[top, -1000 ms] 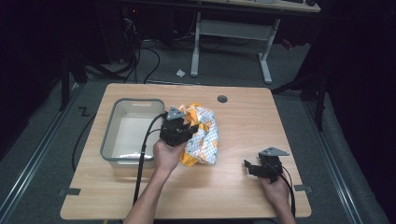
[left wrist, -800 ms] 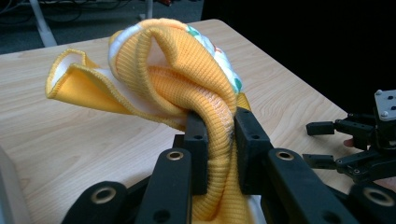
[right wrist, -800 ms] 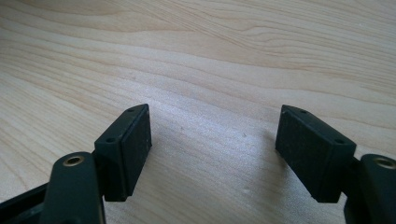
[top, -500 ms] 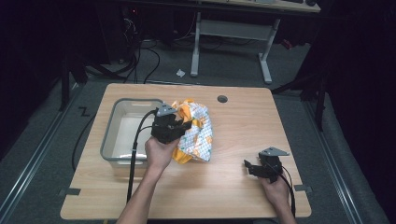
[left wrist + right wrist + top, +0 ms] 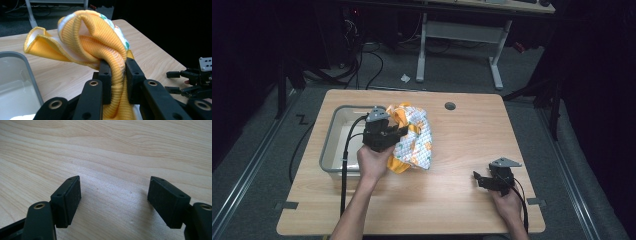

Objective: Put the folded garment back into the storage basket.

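A yellow-and-white patterned cloth [image 5: 414,140] hangs in a bunch over the middle of the wooden table [image 5: 462,210]. My left gripper [image 5: 401,133] is shut on a thick orange fold of that cloth [image 5: 100,42], lifted just right of the tub. In the left gripper view the two jaws pinch the ribbed fold between them [image 5: 117,75]. My right gripper [image 5: 478,180] rests low near the table's front right, jaws wide apart. Its own view shows bare wood between the pads [image 5: 113,200].
A grey plastic tub [image 5: 332,150] stands at the table's left, its rim [image 5: 27,75] close beside the held cloth. A round cable hole [image 5: 450,106] sits near the far edge. A desk frame [image 5: 457,45] and cables lie on the floor beyond.
My left gripper has carried the cloth leftward and a little up, toward the tub. The right gripper has stayed where it was.
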